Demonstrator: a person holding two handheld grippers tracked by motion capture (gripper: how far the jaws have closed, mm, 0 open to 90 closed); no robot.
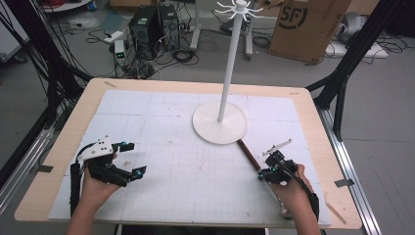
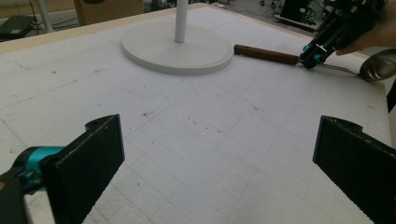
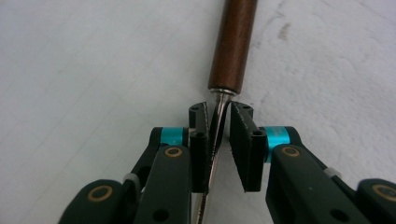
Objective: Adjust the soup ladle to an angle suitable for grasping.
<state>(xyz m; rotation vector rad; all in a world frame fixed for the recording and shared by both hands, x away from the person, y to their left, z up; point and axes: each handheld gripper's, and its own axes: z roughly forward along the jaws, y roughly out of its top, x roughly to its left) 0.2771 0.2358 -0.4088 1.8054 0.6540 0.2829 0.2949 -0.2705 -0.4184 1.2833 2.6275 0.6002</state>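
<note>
- Long-handled ladle (image 1: 250,155) flat on the white gridded mat (image 1: 186,161), at the right side of the table (image 1: 68,127), wooden handle end toward the round stand base (image 1: 219,122) and touching or nearly touching its rim.
- Right gripper (image 1: 264,175) down on the ladle's thin metal shank, just behind where the brown handle (image 3: 232,44) ends.
- In the right gripper view, shank (image 3: 215,126) between the two black pads (image 3: 200,140), jaws drawn in close on either side of it; a sliver of gap still visible on one side, so perhaps not fully clamped yet, hard to be sure.
- Bowl of the ladle (image 2: 379,65) shiny, rounded metal, under the person's right hand (image 1: 293,193), near the front edge of the table.
- Handle: dark reddish-brown wood, smooth, cylindrical, with a bright metal collar where the shank enters.
- Shank: slim, polished steel, tapering out of the collar.
- Left gripper (image 1: 131,159) well apart from the ladle, over the left part of the mat, held by the left hand (image 1: 95,188), jaws spread wide with nothing between.
- Pads of the left gripper (image 2: 95,158) flat, matte black, finely grained, with teal fittings behind.
- Stand (image 1: 234,54): white post rising from a flat disc, ring of small hooks at the top.
- Mat: white, slightly scuffed and speckled, faint square grid; table edge of pale wood around it.
- Cardboard box (image 1: 308,27), computer towers (image 1: 154,27) and cables on the grey floor beyond.
</note>
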